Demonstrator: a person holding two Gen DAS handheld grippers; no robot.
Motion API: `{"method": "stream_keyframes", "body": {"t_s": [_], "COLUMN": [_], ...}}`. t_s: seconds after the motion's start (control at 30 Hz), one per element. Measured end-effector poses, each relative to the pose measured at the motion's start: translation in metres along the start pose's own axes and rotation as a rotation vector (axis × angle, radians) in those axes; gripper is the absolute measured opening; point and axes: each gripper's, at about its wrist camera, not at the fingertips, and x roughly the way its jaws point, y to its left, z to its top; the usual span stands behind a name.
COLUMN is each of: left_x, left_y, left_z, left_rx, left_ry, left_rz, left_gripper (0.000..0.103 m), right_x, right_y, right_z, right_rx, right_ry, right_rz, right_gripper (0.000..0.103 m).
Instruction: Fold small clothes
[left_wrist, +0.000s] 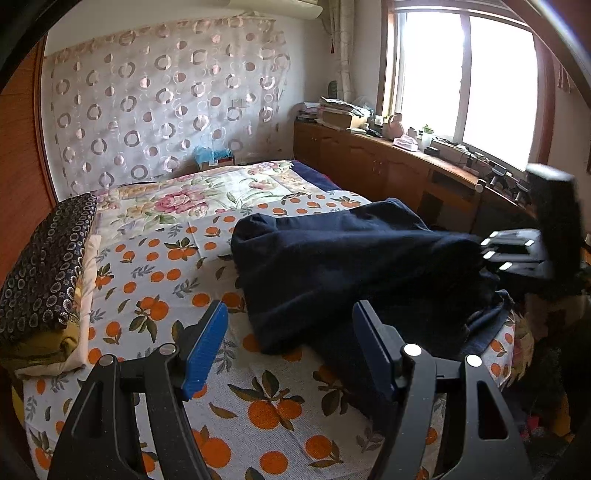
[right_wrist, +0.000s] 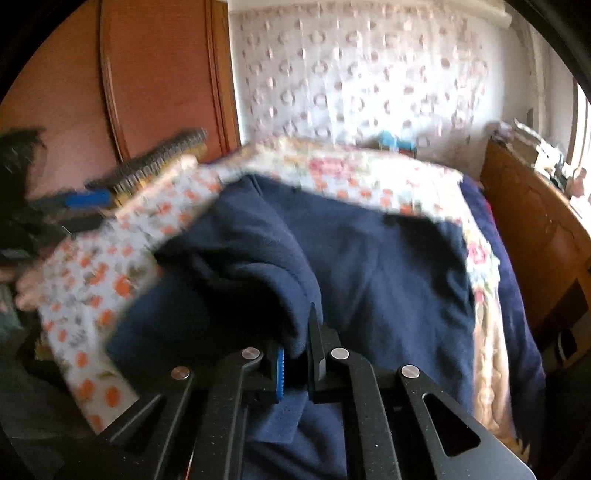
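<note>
A dark navy fleece garment (left_wrist: 351, 266) lies bunched on the orange-print bedsheet (left_wrist: 155, 280). My left gripper (left_wrist: 291, 332) is open and empty, hovering just in front of the garment's near edge, its blue pads (left_wrist: 207, 347) apart. My right gripper (left_wrist: 491, 254) shows in the left wrist view at the garment's right end. In the right wrist view my right gripper (right_wrist: 297, 354) is shut on a lifted fold of the navy garment (right_wrist: 369, 277), which spreads over the bed beyond. That view is motion-blurred.
A folded stack with a dark dotted cloth (left_wrist: 44, 273) sits at the bed's left edge. A floral quilt (left_wrist: 207, 195) covers the far bed. A wooden cabinet (left_wrist: 388, 166) with clutter runs under the window at right. A wooden wardrobe (right_wrist: 155, 81) stands left.
</note>
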Motion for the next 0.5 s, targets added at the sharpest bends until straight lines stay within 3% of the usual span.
{"method": "stream_keyframes", "body": {"t_s": [0.2, 0.3, 0.4, 0.5], "left_x": [-0.006, -0.011, -0.015, -0.015], "left_y": [-0.004, -0.007, -0.008, -0.009], "left_z": [0.003, 0.005, 0.005, 0.004], "left_rx": [0.007, 0.009, 0.008, 0.010], "left_ry": [-0.032, -0.050, -0.064, -0.066], "left_rz": [0.001, -0.003, 0.000, 0.002], "left_gripper": [0.071, 0.071, 0.071, 0.071], "right_x": [-0.051, -0.048, -0.027, -0.014], "right_y": [0.009, -0.003, -0.025, -0.039], "right_z": [0.005, -0.009, -0.033, -0.052], "right_rx": [-0.009, 0.016, 0.052, 0.090], "right_ry": [-0.087, -0.041, 0.060, 0.117], "right_rz": [-0.041, -0.106, -0.182, -0.172], "right_gripper": [0.007, 0.007, 0.007, 0.007]}}
